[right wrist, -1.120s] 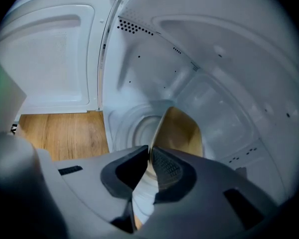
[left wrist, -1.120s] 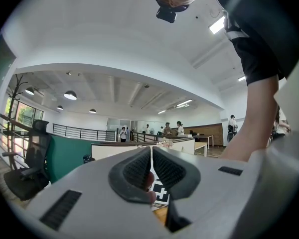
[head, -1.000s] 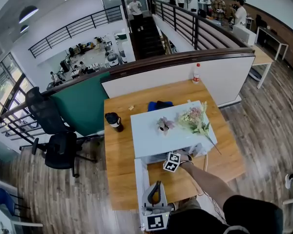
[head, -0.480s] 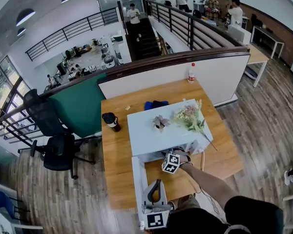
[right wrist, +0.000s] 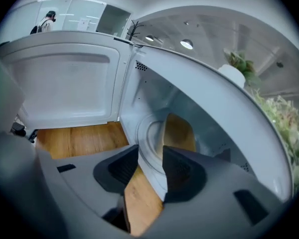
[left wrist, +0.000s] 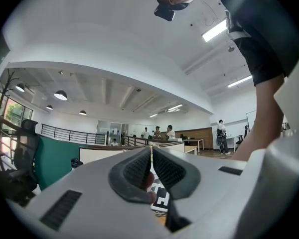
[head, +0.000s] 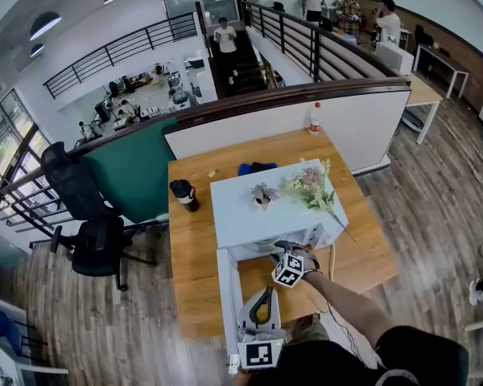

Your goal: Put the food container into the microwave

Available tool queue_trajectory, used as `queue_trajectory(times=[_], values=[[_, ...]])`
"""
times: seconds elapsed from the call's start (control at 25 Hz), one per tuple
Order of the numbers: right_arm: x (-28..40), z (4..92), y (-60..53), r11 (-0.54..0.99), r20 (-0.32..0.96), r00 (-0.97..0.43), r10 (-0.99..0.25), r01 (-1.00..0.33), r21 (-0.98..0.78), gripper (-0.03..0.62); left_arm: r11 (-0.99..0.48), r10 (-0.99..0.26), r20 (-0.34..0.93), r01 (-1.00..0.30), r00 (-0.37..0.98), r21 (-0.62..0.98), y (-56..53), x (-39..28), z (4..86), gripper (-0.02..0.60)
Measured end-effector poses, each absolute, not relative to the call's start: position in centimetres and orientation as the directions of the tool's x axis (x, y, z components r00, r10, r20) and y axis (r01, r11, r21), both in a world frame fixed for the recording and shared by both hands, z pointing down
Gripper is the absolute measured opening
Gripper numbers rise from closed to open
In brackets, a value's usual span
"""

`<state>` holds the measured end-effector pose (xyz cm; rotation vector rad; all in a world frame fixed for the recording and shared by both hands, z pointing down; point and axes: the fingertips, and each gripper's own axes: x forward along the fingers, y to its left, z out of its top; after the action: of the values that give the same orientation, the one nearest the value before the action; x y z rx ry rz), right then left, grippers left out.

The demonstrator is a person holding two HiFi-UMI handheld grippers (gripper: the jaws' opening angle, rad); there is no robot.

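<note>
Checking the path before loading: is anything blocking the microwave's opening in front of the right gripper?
Nothing visible does. The door is swung open, and the right gripper, jaws apart and empty, faces the microwave cavity directly. A brown shape lies inside near the turntable; I cannot tell what it is.

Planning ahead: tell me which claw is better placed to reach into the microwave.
Right. The right claw, open, faces the microwave cavity past its open door; the left claw is shut, aimed across the room.
</note>
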<state>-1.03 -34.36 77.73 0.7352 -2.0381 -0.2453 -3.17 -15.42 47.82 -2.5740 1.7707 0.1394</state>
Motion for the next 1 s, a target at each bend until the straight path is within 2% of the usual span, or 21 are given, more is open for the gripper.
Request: queue_trajectory(times=[0.4,1.0], values=[[0.7,76.0,-31.6,0.787,0.686,-0.409,-0.602,-0.451,0.421,0.164,-0.397,-0.915,-0.098,-0.916,0.391,0.062,-14.5,-1.9,47.4,0.028],[-0.1,68.4,-27.7,0.748,0.566,-0.498,-0.657,-0.525,0.406,0.163,-0.395,-0.914,-0.126,-0.917,0.386,0.056,-13.0,-2.4,46.7,0.028]])
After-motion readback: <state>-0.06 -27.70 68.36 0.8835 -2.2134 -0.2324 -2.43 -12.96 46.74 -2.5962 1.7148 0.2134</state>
